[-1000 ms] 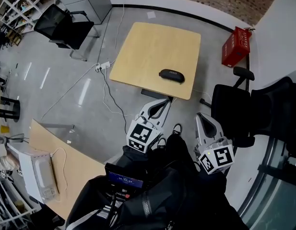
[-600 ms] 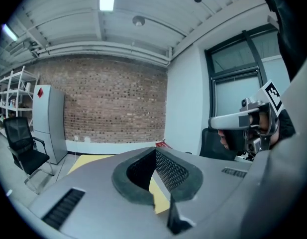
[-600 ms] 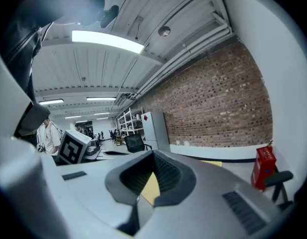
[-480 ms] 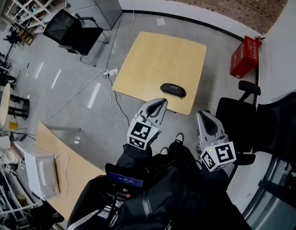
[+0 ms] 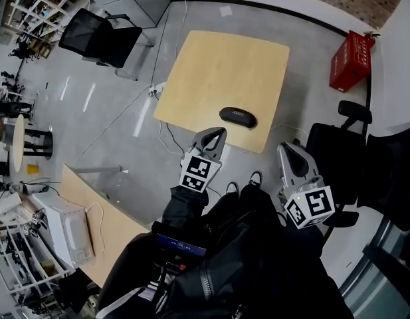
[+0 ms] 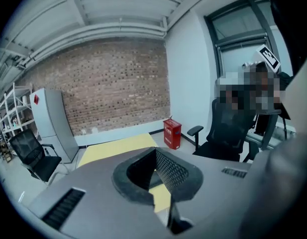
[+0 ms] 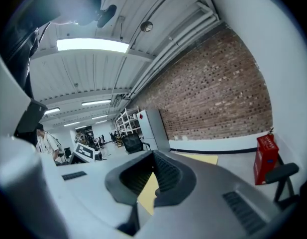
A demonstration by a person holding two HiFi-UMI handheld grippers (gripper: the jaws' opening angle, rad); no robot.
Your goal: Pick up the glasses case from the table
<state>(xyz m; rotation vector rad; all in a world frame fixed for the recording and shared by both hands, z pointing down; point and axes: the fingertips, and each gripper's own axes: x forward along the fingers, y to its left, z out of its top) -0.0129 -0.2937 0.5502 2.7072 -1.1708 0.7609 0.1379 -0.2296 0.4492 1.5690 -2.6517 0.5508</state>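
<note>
Left gripper [image 5: 215, 134] & right gripper [image 5: 288, 151] both have fingers shut, empty; if they don't open, they'll prob. shove the glasses case [image 5: 238, 117] across the tabletop [image 5: 218, 65].

bright ceiling striplights [image 7: 92, 45], fisheye warp, dark vignetted corners

The case [image 5: 238, 117] lies on the desk [image 5: 218, 65] near its front edge, with the left hand-held gripper [image 5: 214, 134] just before that edge, the right hand-held gripper [image 5: 288, 150] further right off the desk, a chair [image 5: 98, 38] at far left and a box [image 5: 351, 62] at far right.
</note>
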